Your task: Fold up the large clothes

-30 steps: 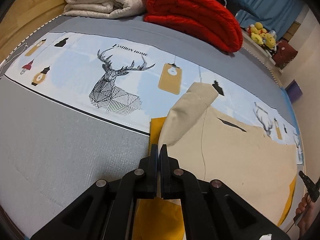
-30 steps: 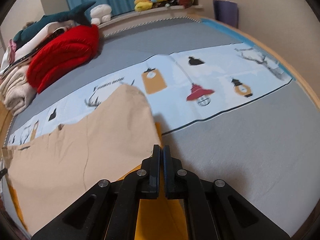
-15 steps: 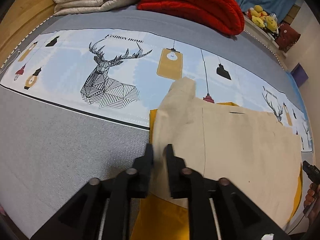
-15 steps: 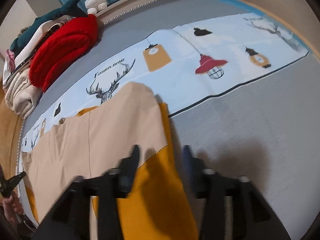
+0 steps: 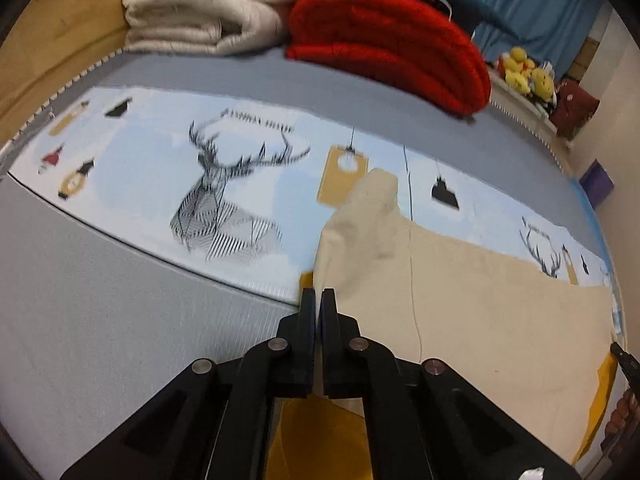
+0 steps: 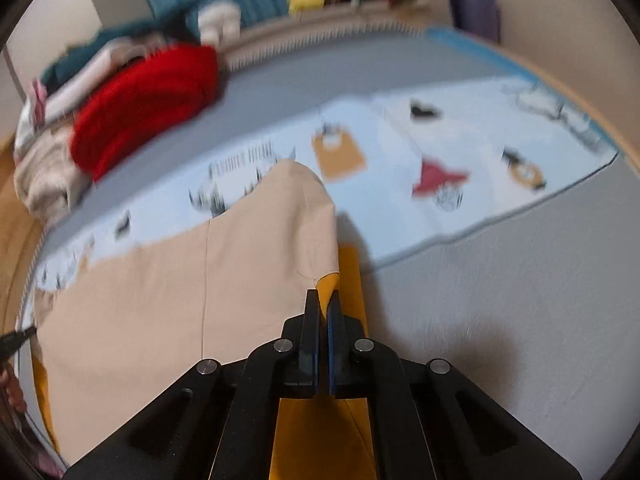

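Both grippers' jaws have just been closing. The left gripper [image 5: 318,300] and right gripper [image 6: 323,302] are pinching the beige-and-yellow garment [image 5: 480,300], lying across the deer-print sheet [image 5: 160,184]; beyond it, a red blanket [image 5: 392,44] is sitting.

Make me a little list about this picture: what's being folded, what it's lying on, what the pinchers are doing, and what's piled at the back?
being folded: beige cloth with a yellow side
lying on: grey bed, across a deer-print sheet
left gripper: jaws just closed, pinching the cloth's edge
right gripper: jaws just closed on the cloth's edge
at the back: red blanket, cream blanket, yellow plush toys
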Action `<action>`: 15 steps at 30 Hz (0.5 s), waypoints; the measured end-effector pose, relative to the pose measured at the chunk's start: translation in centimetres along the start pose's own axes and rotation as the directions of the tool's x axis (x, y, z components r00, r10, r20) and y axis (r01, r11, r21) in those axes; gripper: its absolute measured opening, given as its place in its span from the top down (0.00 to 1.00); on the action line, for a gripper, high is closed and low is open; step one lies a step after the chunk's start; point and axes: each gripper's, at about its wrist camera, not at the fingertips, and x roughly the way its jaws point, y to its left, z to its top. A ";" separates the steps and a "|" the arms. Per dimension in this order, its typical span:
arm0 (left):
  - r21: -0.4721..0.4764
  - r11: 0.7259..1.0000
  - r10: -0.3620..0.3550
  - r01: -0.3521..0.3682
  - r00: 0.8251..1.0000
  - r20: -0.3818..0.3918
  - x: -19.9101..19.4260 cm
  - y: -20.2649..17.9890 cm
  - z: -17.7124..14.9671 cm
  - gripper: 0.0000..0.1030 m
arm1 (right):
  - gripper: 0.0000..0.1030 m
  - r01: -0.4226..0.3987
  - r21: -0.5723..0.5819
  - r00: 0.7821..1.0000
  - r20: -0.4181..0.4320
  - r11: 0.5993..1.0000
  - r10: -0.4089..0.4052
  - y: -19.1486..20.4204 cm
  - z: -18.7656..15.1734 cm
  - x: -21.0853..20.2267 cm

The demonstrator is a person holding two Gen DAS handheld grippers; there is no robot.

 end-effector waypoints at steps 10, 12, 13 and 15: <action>-0.050 0.989 0.116 -0.136 0.951 -0.286 7.2 1.4 -1.9 0.72 | 0.92 0.147 -0.056 0.960 -0.234 0.988 -0.156 -0.4 -1.9 5.8; -0.075 0.988 0.111 -0.138 0.951 -0.288 6.4 2.0 -1.7 0.72 | 0.81 0.159 -0.043 0.958 -0.234 0.986 -0.164 -0.9 -2.0 5.2; -0.071 0.988 0.115 -0.137 0.961 -0.251 5.0 1.9 -1.1 0.72 | 0.78 0.160 -0.029 0.963 -0.214 0.987 -0.162 -1.2 -1.7 4.3; -0.046 0.993 0.094 -0.105 0.977 -0.191 2.6 1.2 -0.4 0.75 | 0.76 0.143 -0.012 0.977 -0.158 0.990 -0.144 -1.5 -1.1 2.2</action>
